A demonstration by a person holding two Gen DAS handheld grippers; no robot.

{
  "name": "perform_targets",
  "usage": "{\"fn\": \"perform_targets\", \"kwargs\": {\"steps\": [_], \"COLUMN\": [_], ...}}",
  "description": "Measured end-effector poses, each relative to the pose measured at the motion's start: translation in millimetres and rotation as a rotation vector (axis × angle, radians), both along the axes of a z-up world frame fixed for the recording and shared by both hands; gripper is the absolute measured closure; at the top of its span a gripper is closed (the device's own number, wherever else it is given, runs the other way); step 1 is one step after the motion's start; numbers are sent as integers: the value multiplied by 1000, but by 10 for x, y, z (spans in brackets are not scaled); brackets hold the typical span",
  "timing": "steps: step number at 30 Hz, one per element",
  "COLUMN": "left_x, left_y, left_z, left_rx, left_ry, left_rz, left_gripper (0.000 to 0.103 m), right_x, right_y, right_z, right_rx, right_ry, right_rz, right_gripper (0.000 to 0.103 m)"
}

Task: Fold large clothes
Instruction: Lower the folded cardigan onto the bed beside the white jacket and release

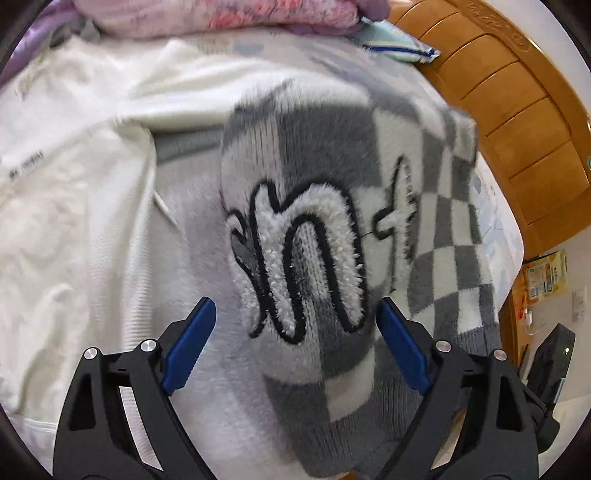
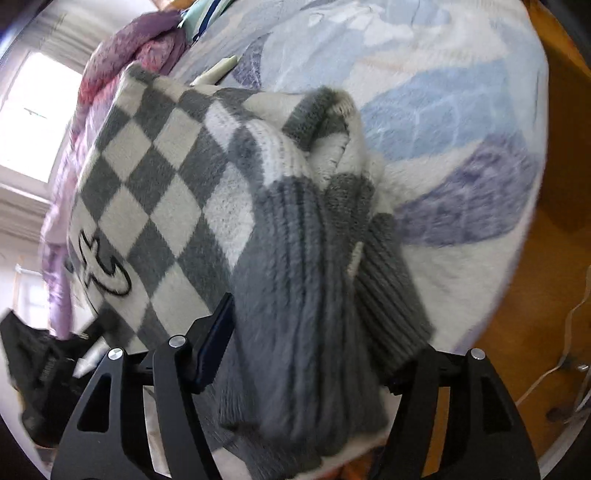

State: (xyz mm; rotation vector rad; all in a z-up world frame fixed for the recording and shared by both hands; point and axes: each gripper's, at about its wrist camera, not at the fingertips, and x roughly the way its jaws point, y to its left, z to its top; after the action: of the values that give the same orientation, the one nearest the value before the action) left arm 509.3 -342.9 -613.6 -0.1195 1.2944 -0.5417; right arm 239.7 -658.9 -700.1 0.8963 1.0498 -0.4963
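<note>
A fuzzy grey-and-white checkered sweater [image 1: 332, 206] with raised white lettering is bunched up above the bed. My left gripper [image 1: 297, 332] has its blue-padded fingers [image 1: 192, 339] spread wide, with the sweater's lettered part bulging between them. In the right wrist view the same sweater [image 2: 177, 177] shows its grey ribbed hem [image 2: 306, 302] lying thick between the fingers of my right gripper [image 2: 314, 350]. The right gripper's fingers stand wide apart around the bundle; the right fingertip is hidden under the cloth.
A white garment [image 1: 70, 192] lies spread on the bed to the left. Folded pink and purple bedding [image 1: 221, 14] is at the bed's far end. A wooden headboard [image 1: 517, 122] curves on the right. The bedsheet [image 2: 443, 110] is pale blue, white and purple.
</note>
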Motion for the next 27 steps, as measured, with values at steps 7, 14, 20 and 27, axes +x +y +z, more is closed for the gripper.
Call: {"fn": "perform_targets", "kwargs": {"steps": [7,14,20,27], "left_x": [-211,-405,-588,-954], "left_y": [352,643,909,1346], "left_z": [623,1477,2398,3544], "left_rx": [36,65,92,125], "left_ry": [-106,-224,-282,-384], "left_rz": [11,-6,18,28], "left_gripper": [13,13,13,11], "right_x": [-101,-172,-35,-50], "right_y": [185,347,909,1609], "right_z": [476,1301,2314,3362], "right_rx": [-208,-276,-292,-335], "right_ry": [165,60,-83,-175], "right_rz": [42,158,325,467], "right_gripper": [39,39,39,25]}}
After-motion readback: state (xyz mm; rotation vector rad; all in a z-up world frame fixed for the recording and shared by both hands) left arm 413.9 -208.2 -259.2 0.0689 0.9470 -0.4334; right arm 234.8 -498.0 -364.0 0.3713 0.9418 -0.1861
